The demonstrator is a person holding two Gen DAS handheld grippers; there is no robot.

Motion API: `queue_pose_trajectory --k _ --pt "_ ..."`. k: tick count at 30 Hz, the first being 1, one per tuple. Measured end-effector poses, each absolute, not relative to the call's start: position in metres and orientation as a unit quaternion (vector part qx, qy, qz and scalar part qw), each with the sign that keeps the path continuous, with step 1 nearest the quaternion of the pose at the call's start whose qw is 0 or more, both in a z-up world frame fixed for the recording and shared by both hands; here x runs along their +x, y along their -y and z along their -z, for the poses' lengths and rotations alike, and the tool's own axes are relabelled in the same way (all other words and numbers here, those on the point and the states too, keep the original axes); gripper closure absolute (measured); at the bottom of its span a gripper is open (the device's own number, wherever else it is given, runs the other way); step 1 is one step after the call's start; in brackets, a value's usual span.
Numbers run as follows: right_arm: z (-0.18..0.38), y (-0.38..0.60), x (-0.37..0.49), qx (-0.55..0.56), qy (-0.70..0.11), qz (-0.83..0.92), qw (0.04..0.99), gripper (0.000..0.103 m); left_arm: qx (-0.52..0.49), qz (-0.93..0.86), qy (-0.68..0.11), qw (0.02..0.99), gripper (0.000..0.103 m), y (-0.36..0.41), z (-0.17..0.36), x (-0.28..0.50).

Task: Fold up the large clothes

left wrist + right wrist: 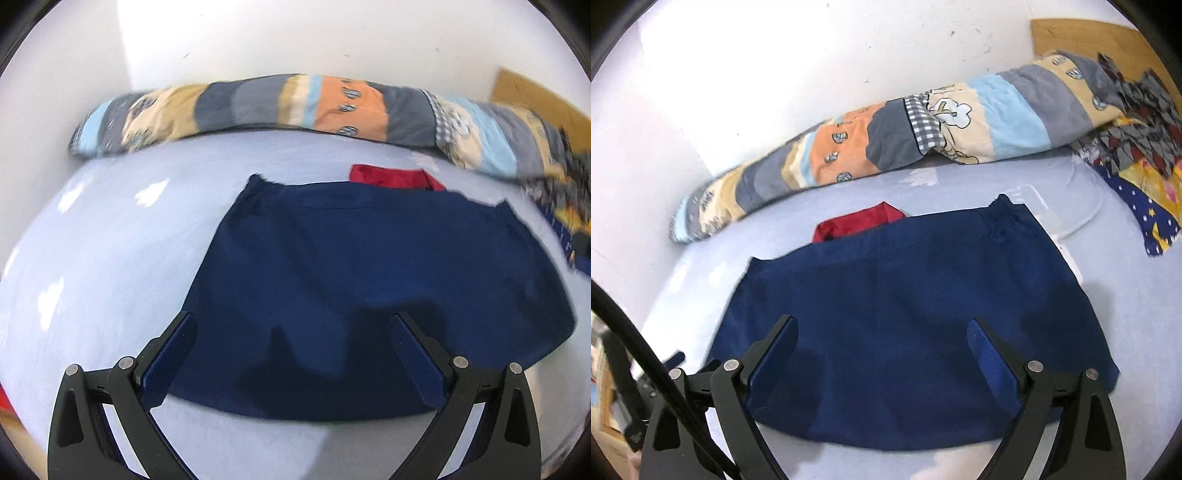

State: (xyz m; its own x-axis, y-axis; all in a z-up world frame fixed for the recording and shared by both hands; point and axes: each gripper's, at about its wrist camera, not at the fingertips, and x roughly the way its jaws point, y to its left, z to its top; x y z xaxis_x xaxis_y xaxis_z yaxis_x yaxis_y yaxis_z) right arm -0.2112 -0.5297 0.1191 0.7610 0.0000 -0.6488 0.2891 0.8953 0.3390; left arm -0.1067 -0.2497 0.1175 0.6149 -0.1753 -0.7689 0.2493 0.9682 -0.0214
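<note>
- The navy garment (pixel 369 288) lies flat on the pale blue sheet (pixel 103 258), folded into a broad shape that widens toward the cameras, its elastic waistband at the far edge.
- The left gripper (pixel 293 325) hangs above the garment's near edge, its 2 fingers spread wide with nothing between them; the left finger (pixel 173 354) sits over the garment's left border, the right one over the cloth.
- The right gripper (pixel 882 332) is likewise spread wide and holds nothing, both fingers (pixel 993 358) over the near half of the garment.
- Whether either gripper touches the cloth cannot be told; dark shadows fall on the fabric between the fingers.
- A red cloth (pixel 395 177) pokes out from behind the garment's far edge, touching it.
- A long patchwork quilt roll (pixel 295 107) lies along the white wall (pixel 295 37), apart from the garment.
- A patterned blanket (pixel 1137 192) with navy, yellow and grey sits at the right, beside the roll's end.
- A black cable (pixel 646 354) crosses the lower left of the right wrist view.
</note>
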Motion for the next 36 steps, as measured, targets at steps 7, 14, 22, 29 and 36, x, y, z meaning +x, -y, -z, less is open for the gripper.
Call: queue_pose_trajectory --k 7,14,22,29,36 --pt "-0.110 0.607 -0.278 0.362 -0.309 0.072 0.877 0.007 -0.095 0.124 -0.455 0.877 0.000 0.203 -0.128 -0.122" --pt "-0.057 0.689 -0.341 0.489 -0.301 0.069 0.816 0.007 -0.118 0.136 -0.440 0.880 0.000 0.197 -0.140 -0.129" --pt "-0.009 0.709 -0.338 0.565 -0.320 0.072 0.757 0.009 -0.105 0.142 -0.454 0.873 0.000 0.214 -0.131 -0.123" --pt "0.023 0.700 -0.319 0.586 -0.347 0.083 0.727 0.033 -0.077 0.155 -0.453 0.874 0.000 0.240 -0.128 -0.120" --pt "0.041 0.708 -0.267 0.581 -0.348 0.050 0.735 0.038 -0.049 0.166 -0.458 0.872 0.000 0.261 -0.121 -0.116"
